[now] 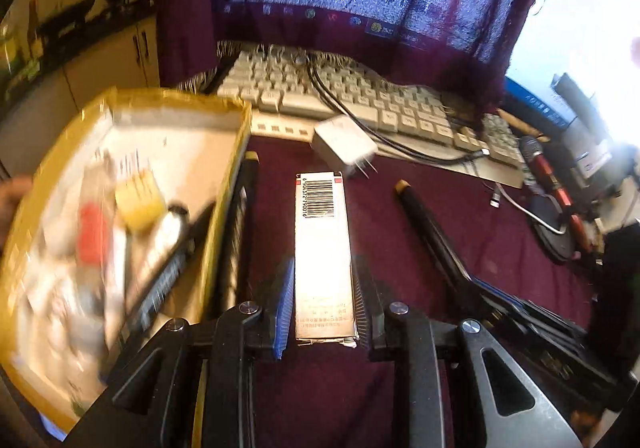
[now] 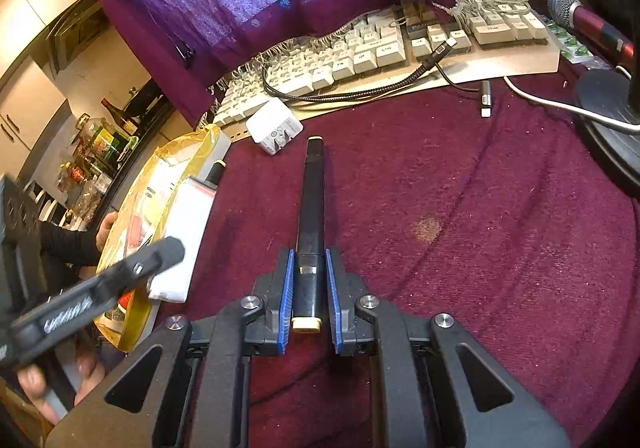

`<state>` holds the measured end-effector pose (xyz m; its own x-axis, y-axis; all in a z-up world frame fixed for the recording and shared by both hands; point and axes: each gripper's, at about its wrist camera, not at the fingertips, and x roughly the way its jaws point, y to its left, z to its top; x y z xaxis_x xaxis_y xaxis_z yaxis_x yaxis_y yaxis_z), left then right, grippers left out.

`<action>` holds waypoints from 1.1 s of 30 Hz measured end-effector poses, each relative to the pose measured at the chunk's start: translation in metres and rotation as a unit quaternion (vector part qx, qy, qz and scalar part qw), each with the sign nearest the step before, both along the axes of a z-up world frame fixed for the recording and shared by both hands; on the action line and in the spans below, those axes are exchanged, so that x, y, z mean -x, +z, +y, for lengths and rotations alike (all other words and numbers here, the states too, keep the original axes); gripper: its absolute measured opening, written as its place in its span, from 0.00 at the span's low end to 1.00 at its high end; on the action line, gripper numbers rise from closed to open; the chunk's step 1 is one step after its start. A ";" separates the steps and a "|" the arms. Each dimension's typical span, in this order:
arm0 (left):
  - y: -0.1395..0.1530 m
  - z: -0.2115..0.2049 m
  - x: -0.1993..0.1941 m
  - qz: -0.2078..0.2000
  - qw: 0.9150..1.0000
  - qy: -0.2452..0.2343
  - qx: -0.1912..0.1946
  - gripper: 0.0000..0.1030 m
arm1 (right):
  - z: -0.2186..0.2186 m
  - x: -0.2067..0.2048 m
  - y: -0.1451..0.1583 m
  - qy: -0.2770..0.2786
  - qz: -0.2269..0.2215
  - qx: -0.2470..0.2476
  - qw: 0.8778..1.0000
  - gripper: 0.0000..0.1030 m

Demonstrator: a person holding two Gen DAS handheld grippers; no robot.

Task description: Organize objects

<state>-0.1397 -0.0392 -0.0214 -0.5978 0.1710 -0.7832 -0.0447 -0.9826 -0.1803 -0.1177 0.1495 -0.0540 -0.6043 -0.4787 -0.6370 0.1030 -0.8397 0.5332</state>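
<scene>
My left gripper (image 1: pixel 322 276) is shut on a long white carton (image 1: pixel 322 244) with a barcode, its blue pads pressing both long sides. In the right wrist view this gripper (image 2: pixel 152 260) holds the white carton (image 2: pixel 188 232) beside the rim of a yellow-taped cardboard box (image 2: pixel 168 176). The yellow-taped box (image 1: pixel 230 184) holds several small items, blurred. My right gripper (image 2: pixel 310 260) is shut on a black pen (image 2: pixel 311 204) with cream ends, which points away over the maroon cloth. The same pen (image 1: pixel 430 232) shows at the right in the left wrist view.
A second black pen (image 1: pixel 240 224) lies along the yellow box's wall. A white plug charger (image 1: pixel 344 146) and black cables sit before a beige keyboard (image 1: pixel 360 96), partly under a purple cloth. A red microphone (image 2: pixel 588 18) on its stand is at right. A hand (image 2: pixel 106 228) touches the box's far side.
</scene>
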 end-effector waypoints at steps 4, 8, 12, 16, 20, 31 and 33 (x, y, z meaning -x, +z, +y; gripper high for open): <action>0.001 -0.003 -0.020 0.009 1.000 -0.001 -0.020 0.23 | -0.002 0.002 -0.002 0.001 -0.009 -0.007 1.000 0.13; 0.004 -0.008 -0.032 0.015 0.999 0.001 -0.036 0.23 | -0.002 0.002 -0.001 0.002 -0.007 -0.006 1.000 0.13; 0.009 -0.017 -0.042 0.026 0.998 0.005 -0.057 0.23 | 0.002 -0.002 0.003 -0.002 0.012 0.006 1.000 0.13; 0.017 -0.025 -0.050 0.041 0.997 0.010 -0.069 0.23 | 0.001 -0.002 0.004 -0.003 0.010 0.001 1.000 0.13; 0.024 -0.033 -0.055 0.051 0.996 0.016 -0.074 0.23 | 0.001 -0.002 0.003 -0.004 0.007 0.005 1.000 0.13; 0.029 -0.054 -0.063 0.058 0.995 0.040 -0.075 0.23 | 0.006 -0.001 -0.002 -0.002 -0.008 0.025 1.000 0.13; 0.028 -0.056 -0.065 0.058 0.995 0.042 -0.073 0.23 | 0.006 -0.003 -0.002 -0.003 -0.014 0.036 0.999 0.13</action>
